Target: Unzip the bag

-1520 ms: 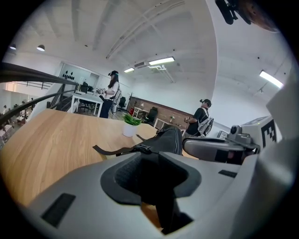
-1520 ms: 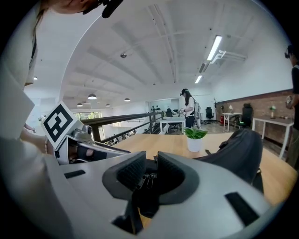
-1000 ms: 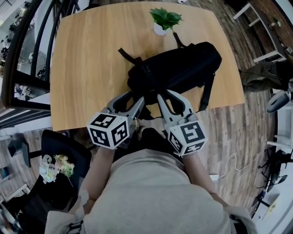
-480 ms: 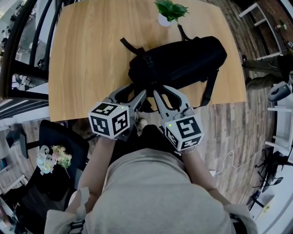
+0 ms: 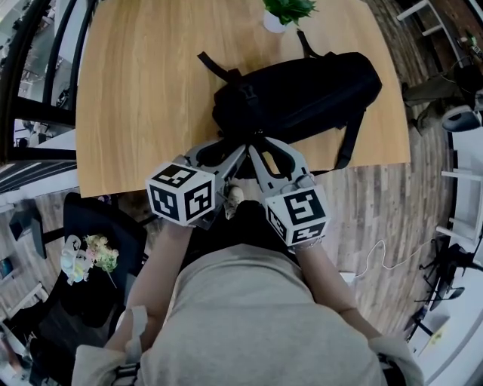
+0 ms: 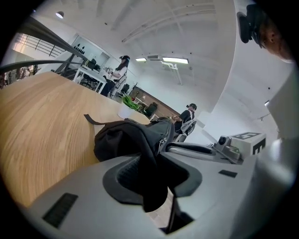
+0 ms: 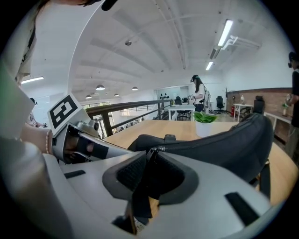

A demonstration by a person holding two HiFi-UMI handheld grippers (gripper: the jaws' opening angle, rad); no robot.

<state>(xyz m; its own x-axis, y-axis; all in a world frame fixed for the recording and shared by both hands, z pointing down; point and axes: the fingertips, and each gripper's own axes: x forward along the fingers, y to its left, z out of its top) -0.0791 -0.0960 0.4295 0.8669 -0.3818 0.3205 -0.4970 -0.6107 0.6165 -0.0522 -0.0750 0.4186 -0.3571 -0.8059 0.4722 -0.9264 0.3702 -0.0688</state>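
At the left, the left gripper (image 5: pixel 240 151): jaws closing, with a fold of the black bag (image 5: pixel 302 94) squeezed between them. Just beside it, the right gripper (image 5: pixel 255 148): jaws pressed together, pinching the black zip tab (image 7: pixel 141 193) at the near end of the bag. Both sets of tips very close to each other at that same end.

Under the bag, a light wooden table (image 5: pixel 143 90), smooth, with fine lines in the wood. Bag lying long across the right part of the table, soft and lumpy, straps trailing out. At the far edge, a small green plant (image 5: pixel 290 7) in a white pot, close to the bag. Off to the right, a floor (image 5: pixel 370 203) of gray-brown planks. All around, a big bright room with a white ceiling and long lights.
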